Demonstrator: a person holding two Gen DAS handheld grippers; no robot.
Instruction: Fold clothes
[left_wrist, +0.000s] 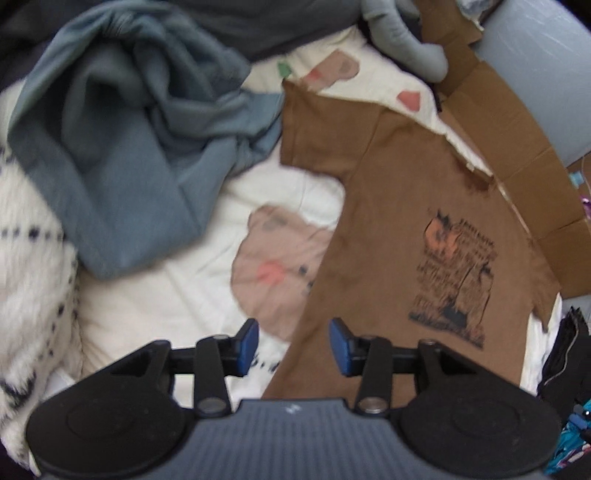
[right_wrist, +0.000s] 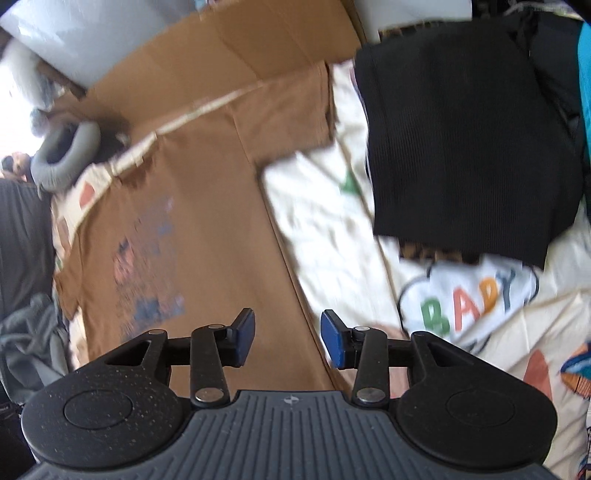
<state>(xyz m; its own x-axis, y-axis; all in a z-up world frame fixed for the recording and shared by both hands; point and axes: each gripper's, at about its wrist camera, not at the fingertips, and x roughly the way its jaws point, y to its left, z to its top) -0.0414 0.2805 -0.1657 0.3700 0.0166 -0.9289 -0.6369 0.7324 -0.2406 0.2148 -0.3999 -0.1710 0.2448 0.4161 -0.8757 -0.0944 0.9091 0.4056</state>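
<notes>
Nearest in the left wrist view, the left gripper (left_wrist: 293, 347) hangs with its blue-padded jaws parted and nothing between them, above the lower edge of a brown short-sleeved T-shirt with a dark and orange print (left_wrist: 388, 236). That shirt lies spread flat on a cream bedsheet printed with pink bear faces (left_wrist: 207, 295), running from six o'clock up toward one o'clock. At ten o'clock a crumpled slate-blue fleece garment (left_wrist: 140, 147) sits heaped just beside the shirt's sleeve. At nine o'clock lies a white fluffy blanket with dark dashes (left_wrist: 33, 266). Farther off, at two o'clock, flattened brown cardboard (left_wrist: 517, 155) lies along the shirt's far side.

The right gripper (right_wrist: 288, 341) is likewise released and empty, poised over the shirt's (right_wrist: 207, 206) other edge. At two o'clock rests a black ribbed garment (right_wrist: 465, 147), seemingly folded, though blur makes that uncertain. Beyond, at ten o'clock, curls a grey padded ring-shaped cushion (right_wrist: 66, 155).
</notes>
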